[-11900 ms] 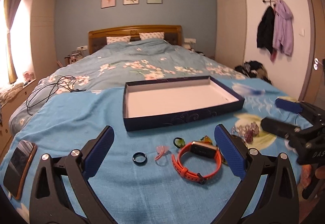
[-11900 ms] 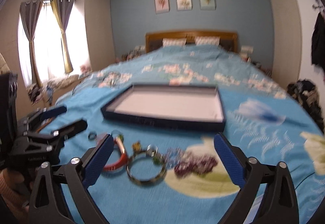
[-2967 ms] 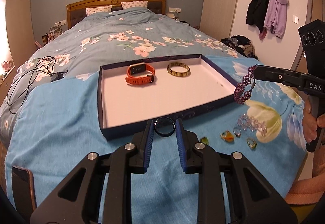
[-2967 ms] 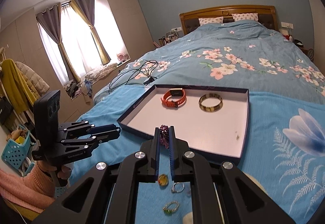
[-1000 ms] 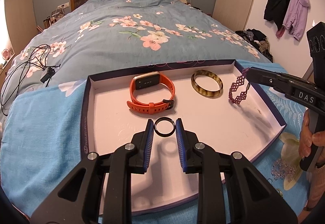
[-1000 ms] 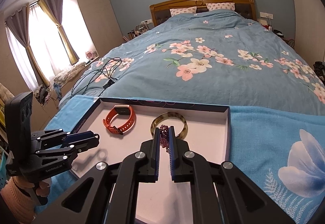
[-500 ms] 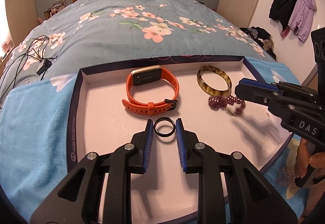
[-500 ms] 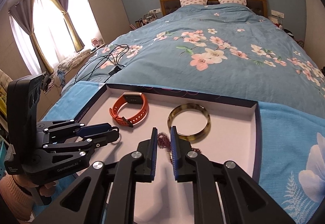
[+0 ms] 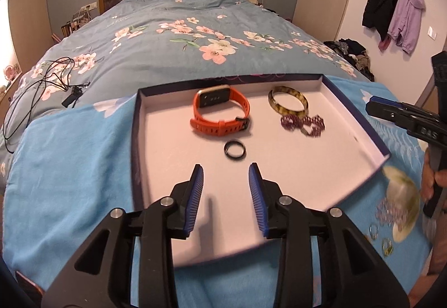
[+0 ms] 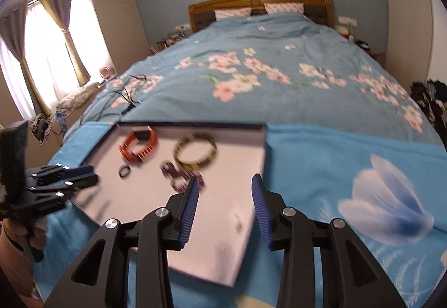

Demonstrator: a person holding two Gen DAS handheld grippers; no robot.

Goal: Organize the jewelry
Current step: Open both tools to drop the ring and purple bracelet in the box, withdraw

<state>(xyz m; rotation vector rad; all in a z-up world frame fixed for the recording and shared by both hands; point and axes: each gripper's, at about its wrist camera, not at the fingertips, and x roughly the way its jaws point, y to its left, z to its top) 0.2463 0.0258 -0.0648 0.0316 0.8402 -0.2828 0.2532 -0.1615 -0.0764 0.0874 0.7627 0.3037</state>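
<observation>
Jewelry fills the shallow dark-rimmed tray at the middle of the left wrist frame: an orange watch toward the upper centre of the white floor, a tortoiseshell bangle to its right, a purple beaded bracelet just below the bangle, and a black ring below the watch, lying flat and apart from the others. The left gripper sits at lower centre, its blue-padded jaws opening with nothing between them; the ring lies just beyond the tips. The right gripper occupies the lower centre of its own blurred frame, jaws likewise opening and empty, the bracelet apparently just ahead of its left finger. At the lower right of the left wrist frame a few small rings and a pale beaded piece lie on the light blue cloth outside the tray. A black cable trails across the floral duvet at upper left.
</observation>
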